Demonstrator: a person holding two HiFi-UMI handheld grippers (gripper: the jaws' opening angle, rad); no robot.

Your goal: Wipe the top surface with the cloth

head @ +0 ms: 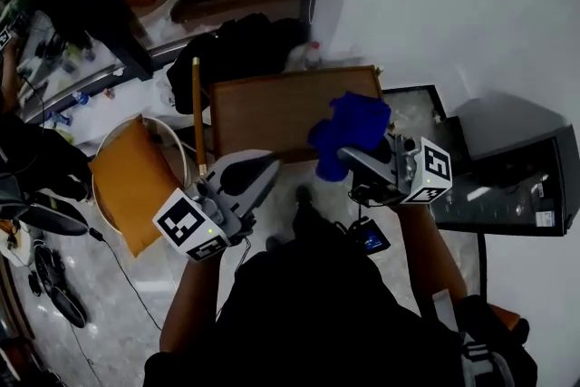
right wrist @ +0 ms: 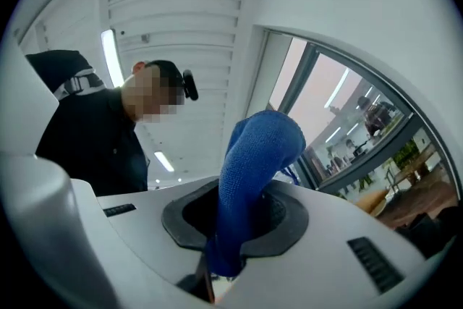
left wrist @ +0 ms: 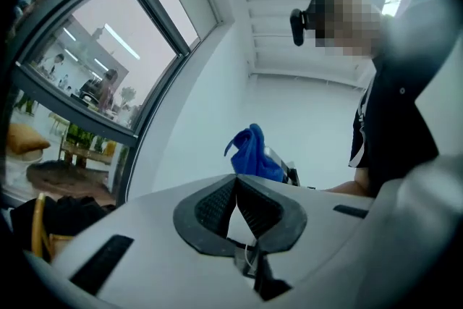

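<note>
The right gripper (right wrist: 235, 219) pinches the one blue terry cloth (right wrist: 255, 159) between its jaws, at frame centre in the head view, overlapping the right end of the single brown rectangular wooden top (head: 267, 115). The left gripper (left wrist: 236, 200), lower left of the cloth, has its jaws pressed together on nothing.

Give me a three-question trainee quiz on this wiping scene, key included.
1. True or false: the left hand-held gripper holds the cloth.
2. The right hand-held gripper is: A) open and empty, B) shut on the cloth, C) shut on a bottle.
3. Fill in: the cloth's colour is ____.
Key: 1 false; 2 B; 3 blue.
</note>
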